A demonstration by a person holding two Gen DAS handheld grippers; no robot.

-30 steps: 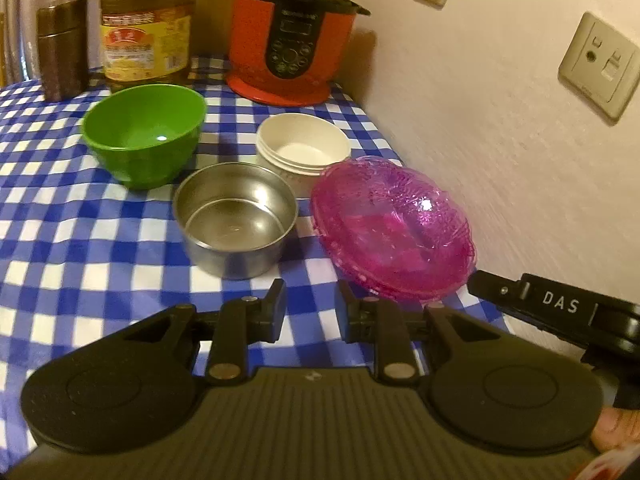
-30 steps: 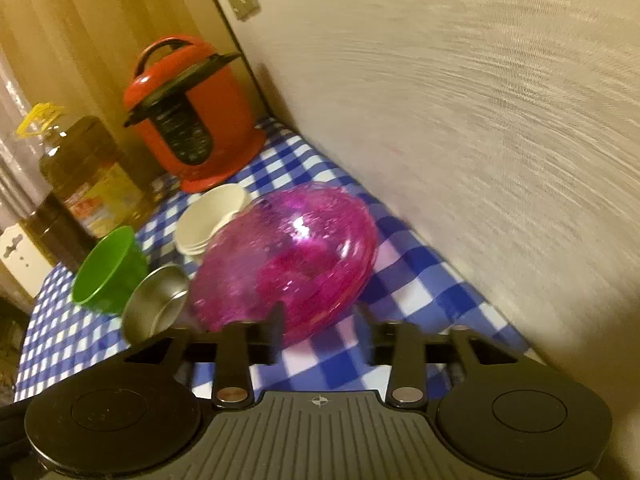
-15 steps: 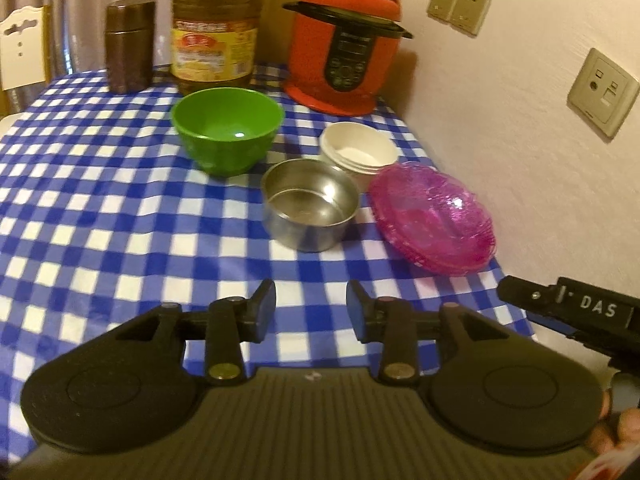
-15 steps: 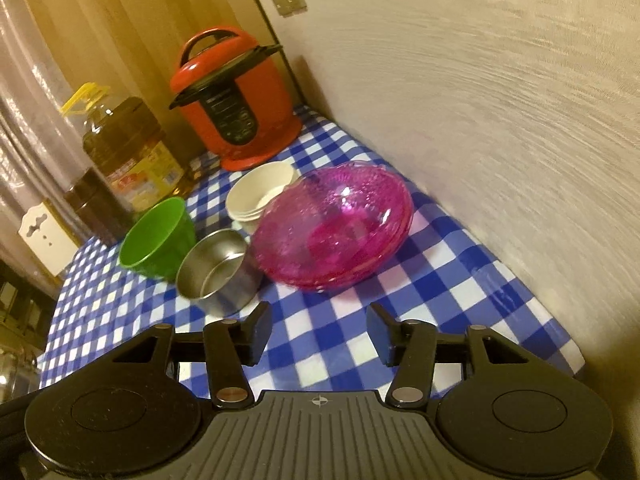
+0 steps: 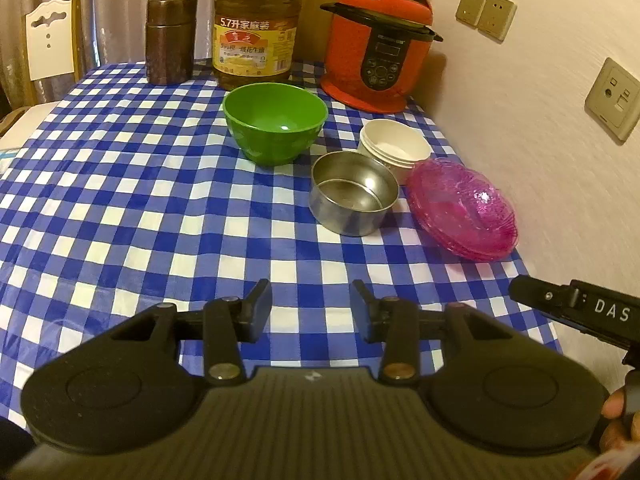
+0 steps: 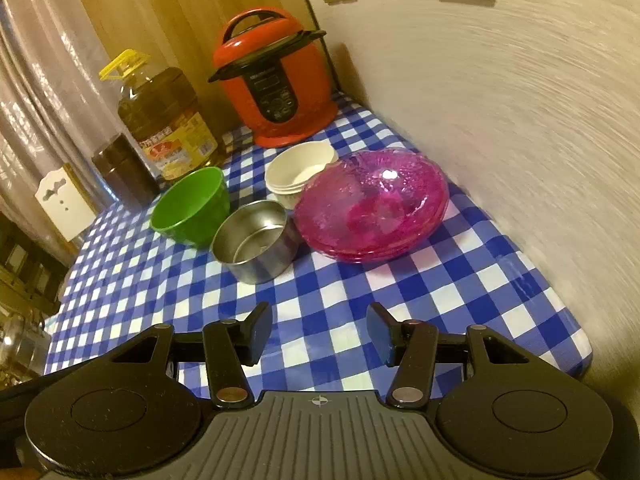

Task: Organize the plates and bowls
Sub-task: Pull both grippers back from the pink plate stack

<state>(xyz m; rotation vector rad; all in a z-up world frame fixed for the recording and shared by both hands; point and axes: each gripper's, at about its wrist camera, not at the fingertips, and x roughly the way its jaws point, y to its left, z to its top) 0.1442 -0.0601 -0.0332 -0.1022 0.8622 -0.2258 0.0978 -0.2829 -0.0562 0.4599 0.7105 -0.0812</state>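
A stack of pink glass plates (image 5: 464, 208) (image 6: 374, 210) lies near the wall on the blue checked table. A steel bowl (image 5: 354, 192) (image 6: 256, 236) stands left of it. A stack of white bowls (image 5: 394, 150) (image 6: 300, 172) sits behind them, and a green bowl (image 5: 274, 126) (image 6: 192, 208) further left. My left gripper (image 5: 311, 312) is open and empty, well short of the bowls. My right gripper (image 6: 319, 334) is open and empty, near the table's front edge; part of it shows in the left wrist view (image 5: 576, 312).
A red pressure cooker (image 5: 378, 64) (image 6: 278, 80), a large oil bottle (image 5: 256, 28) (image 6: 166, 120) and a brown canister (image 5: 170, 40) (image 6: 124, 168) stand along the table's back. The wall with sockets runs along the right side. A white chair back (image 5: 48, 40) stands at far left.
Both grippers have drawn back from the dishes toward the table's front edge, so more of the table shows. Both stay open. The dishes have not moved.
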